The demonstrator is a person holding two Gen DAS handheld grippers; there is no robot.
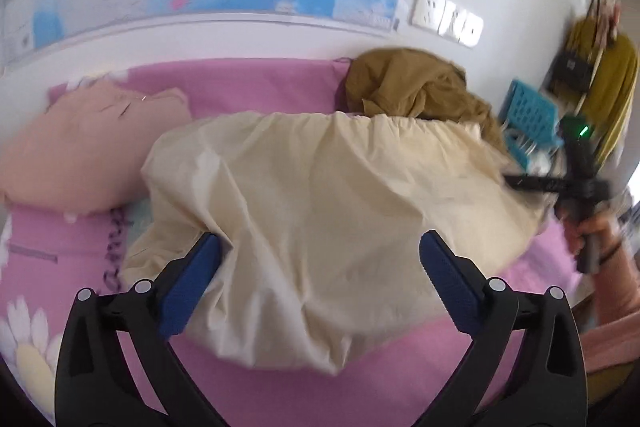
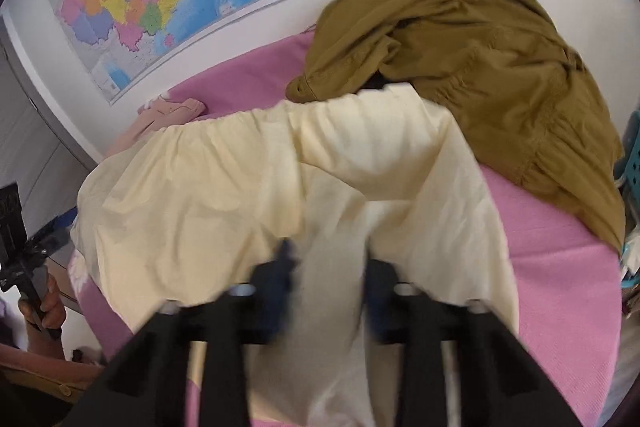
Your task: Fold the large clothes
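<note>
The soft, light cream cloth (image 1: 320, 211) is lying on the pink bed (image 1: 360, 379) between the left gripper's (image 1: 320, 283) wide-apart fingers, while the right gripper (image 2: 326, 275) is pinching a fold; grabbing edges looks easiest.

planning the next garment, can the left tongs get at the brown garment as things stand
Probably yes. The left tongs stand wide open with nothing gripped, and the brown garment lies uncovered beyond the cream garment, though they would have to pass over that cloth.

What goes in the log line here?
left tool: open | right tool: pinching cream cotton garment | surface: pink bedsheet
</note>
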